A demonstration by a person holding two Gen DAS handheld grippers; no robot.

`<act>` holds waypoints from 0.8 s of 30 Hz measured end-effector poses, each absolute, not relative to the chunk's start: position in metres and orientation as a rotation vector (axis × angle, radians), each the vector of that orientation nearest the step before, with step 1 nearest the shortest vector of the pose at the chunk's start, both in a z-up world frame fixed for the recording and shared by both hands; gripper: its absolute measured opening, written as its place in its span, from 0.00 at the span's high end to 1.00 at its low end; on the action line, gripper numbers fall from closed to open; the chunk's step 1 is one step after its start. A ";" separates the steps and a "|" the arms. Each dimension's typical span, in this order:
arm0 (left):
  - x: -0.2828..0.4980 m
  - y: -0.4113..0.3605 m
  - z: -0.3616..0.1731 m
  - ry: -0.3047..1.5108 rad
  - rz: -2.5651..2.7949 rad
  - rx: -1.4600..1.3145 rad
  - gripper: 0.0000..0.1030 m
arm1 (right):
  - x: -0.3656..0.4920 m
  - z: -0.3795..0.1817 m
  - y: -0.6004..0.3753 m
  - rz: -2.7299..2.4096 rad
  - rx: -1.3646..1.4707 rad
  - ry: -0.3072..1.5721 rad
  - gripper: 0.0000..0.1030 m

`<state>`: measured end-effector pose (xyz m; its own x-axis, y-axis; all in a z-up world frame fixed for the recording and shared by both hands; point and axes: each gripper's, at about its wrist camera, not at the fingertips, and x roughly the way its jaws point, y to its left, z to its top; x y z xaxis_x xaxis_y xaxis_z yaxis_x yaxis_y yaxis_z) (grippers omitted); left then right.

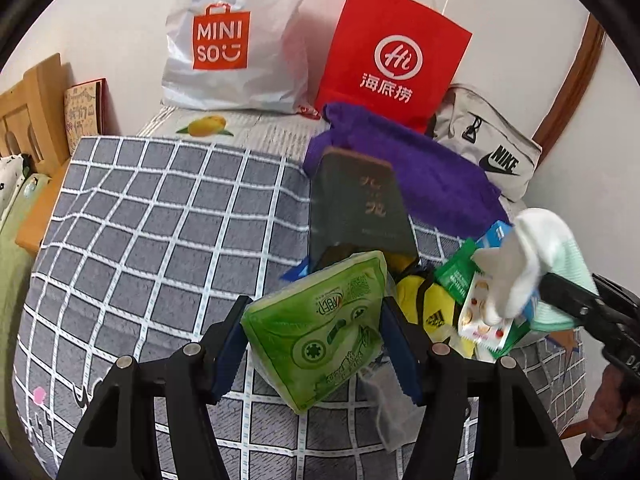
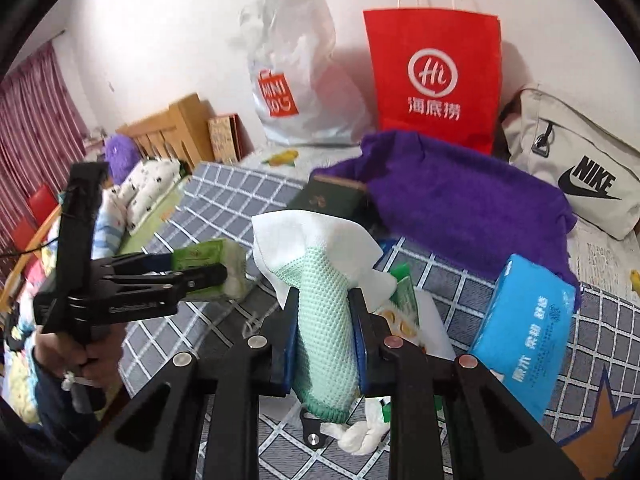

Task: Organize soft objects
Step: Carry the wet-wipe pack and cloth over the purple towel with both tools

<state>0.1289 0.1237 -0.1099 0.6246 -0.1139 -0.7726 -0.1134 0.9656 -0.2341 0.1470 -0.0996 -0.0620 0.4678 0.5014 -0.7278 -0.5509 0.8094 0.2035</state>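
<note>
The left gripper [image 1: 314, 332] is clamped on a green tissue pack [image 1: 320, 330] and holds it above the grey checked blanket [image 1: 160, 232]. To its right, the right gripper [image 2: 323, 326] is clamped on a mint and white sock [image 2: 326, 320], over the blue tissue pack [image 2: 528, 332] and purple towel [image 2: 460, 200].

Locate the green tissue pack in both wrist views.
Left wrist: green tissue pack bottom centre, clamped in the left claw.
Right wrist: same pack at mid-left, seen side-on in that claw.
Shared landmark: red paper bag against the wall.
</note>
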 end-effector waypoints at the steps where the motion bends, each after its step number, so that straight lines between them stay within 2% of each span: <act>1: 0.130 0.123 -0.107 0.894 -0.004 -0.273 0.40 | 0.147 -0.057 -0.103 0.642 -0.051 0.860 0.78; 11: 0.144 0.110 -0.077 0.852 -0.022 -0.245 0.40 | 0.156 -0.026 -0.143 0.556 -0.004 0.799 0.78; 24: 0.186 0.099 -0.058 0.850 -0.002 -0.186 0.40 | 0.203 -0.029 -0.185 0.459 0.053 0.810 0.78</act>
<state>0.1862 0.0990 -0.0576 0.6613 -0.0759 -0.7463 -0.0726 0.9837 -0.1644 0.2027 -0.1849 -0.0290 0.5971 0.4154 -0.6862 -0.3756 0.9007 0.2184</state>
